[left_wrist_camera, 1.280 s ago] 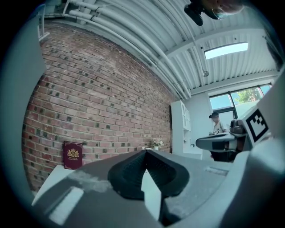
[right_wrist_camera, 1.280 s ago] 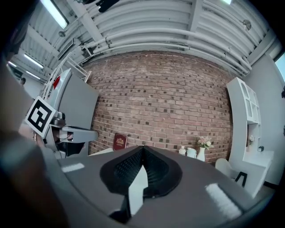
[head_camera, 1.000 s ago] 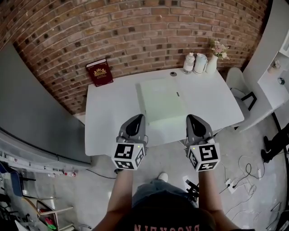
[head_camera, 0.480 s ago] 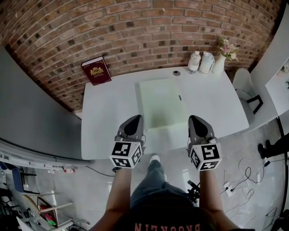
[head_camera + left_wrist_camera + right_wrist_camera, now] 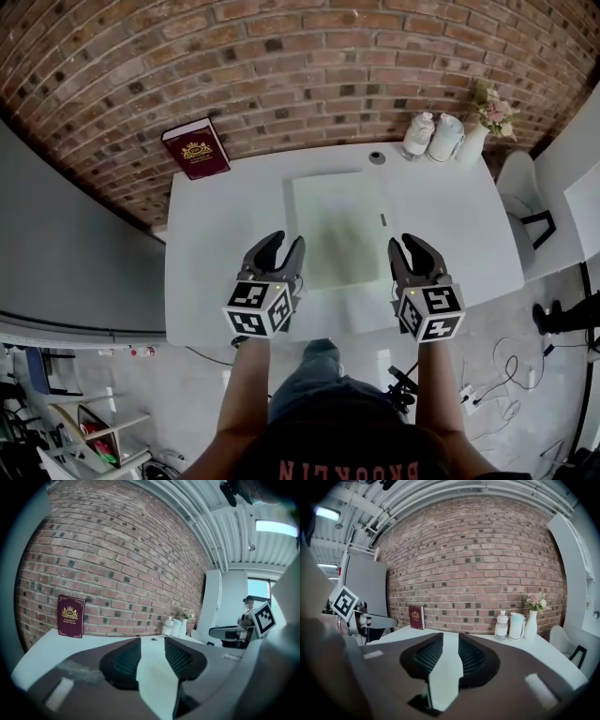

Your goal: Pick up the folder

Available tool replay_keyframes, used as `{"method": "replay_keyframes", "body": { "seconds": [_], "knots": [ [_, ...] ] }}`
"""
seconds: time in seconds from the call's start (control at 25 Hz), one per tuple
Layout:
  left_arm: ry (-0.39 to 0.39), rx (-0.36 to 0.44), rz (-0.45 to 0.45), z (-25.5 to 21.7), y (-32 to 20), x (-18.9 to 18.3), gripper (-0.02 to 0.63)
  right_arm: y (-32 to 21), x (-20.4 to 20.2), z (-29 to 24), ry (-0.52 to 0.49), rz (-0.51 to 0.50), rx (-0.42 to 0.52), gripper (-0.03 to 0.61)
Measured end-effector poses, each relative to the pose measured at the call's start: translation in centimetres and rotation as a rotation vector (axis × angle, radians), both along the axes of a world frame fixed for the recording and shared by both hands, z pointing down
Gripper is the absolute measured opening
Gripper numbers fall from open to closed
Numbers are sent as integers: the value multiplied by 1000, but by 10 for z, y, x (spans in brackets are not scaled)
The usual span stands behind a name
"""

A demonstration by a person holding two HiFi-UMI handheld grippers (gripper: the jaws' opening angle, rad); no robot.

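Observation:
A pale green folder (image 5: 337, 230) lies flat in the middle of the white table (image 5: 216, 253), with a small dark tab on its right edge. My left gripper (image 5: 284, 242) hovers over the table's near part, just left of the folder's near left corner. Its jaws are opening and nothing is between them; in the left gripper view (image 5: 152, 645) only pale surface shows in the gap. My right gripper (image 5: 410, 244) hovers just right of the folder's near right corner. Its jaws (image 5: 451, 641) are opening too, with a narrower gap and nothing in it.
A dark red book (image 5: 195, 148) leans on the brick wall at the back left. Two bottles (image 5: 419, 137) and a vase of flowers (image 5: 483, 131) stand at the back right, with a small round dark thing (image 5: 377, 157) nearby. A white chair (image 5: 525, 197) is at the right.
Both grippers have moved forward from the table's near edge to flank the folder's near corners. Their jaws, shut before, now stand parted.

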State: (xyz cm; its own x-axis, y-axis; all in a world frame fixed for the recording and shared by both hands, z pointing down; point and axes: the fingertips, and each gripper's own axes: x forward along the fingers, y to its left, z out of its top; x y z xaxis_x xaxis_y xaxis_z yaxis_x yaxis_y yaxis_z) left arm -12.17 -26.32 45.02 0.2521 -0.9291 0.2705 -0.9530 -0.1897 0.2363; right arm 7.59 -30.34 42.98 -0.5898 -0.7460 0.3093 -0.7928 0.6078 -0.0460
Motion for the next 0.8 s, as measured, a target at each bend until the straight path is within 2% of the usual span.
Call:
{"method": "replay_keyframes", "body": {
  "seconds": [0.08,0.28,0.56,0.8],
  "knots": [
    [15,-26,11,8,-13,-4,172,-14,-6,9,5,-8,-36,144],
    [47,-107,28,33,-42,-17,271,-43,-16,31,12,6,-120,209],
    [58,-172,47,59,-63,-23,275,-65,-16,58,55,16,-197,228],
    [88,-249,13,87,-64,-24,275,-77,-14,87,70,10,-273,235]
  ]
}}
